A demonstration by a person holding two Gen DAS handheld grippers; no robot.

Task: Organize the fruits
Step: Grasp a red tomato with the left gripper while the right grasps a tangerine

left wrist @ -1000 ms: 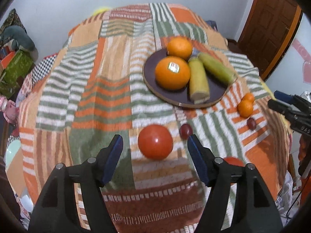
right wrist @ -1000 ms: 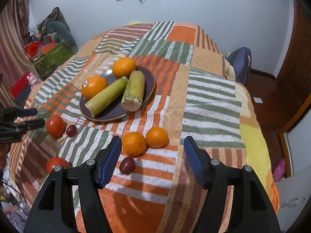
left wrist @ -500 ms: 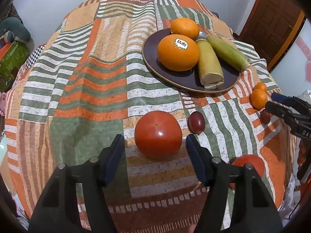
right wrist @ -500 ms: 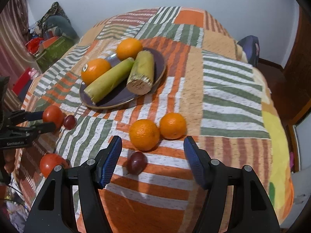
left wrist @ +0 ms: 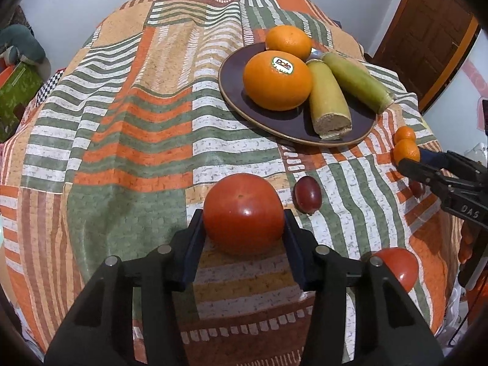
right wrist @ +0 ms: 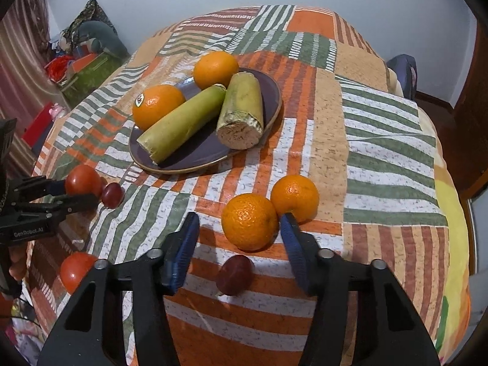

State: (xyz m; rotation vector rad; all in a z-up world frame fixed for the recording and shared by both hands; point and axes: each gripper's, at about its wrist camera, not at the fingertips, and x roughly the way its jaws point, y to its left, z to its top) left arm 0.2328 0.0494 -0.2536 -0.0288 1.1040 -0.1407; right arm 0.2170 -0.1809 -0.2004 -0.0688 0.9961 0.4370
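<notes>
The left tongs [left wrist: 243, 222] were clenched on a red tomato [left wrist: 243, 213], both blue pads pressed against its sides, at the near edge of the worktop with its striped patchwork cloth [left wrist: 128, 128]. Just right of that tomato lay a dark red grape [left wrist: 307, 194], and a second tomato [left wrist: 399, 263] sat nearer, at the right.

The right tongs [right wrist: 239, 241] stood released, spread wide around a small orange [right wrist: 249, 221]; the right pad sat in the gap between that orange and another small orange [right wrist: 295, 198] touching it on the right, while the left pad stood well apart. A second grape [right wrist: 235, 274] lay just near of the first orange, between the pads.

Farther back, a dark plate [right wrist: 201, 149] carried two large oranges, one with a sticker [right wrist: 158, 106] and one plain [right wrist: 216, 69], and two green-yellow cut stalks [right wrist: 183, 120] lying side by side.
</notes>
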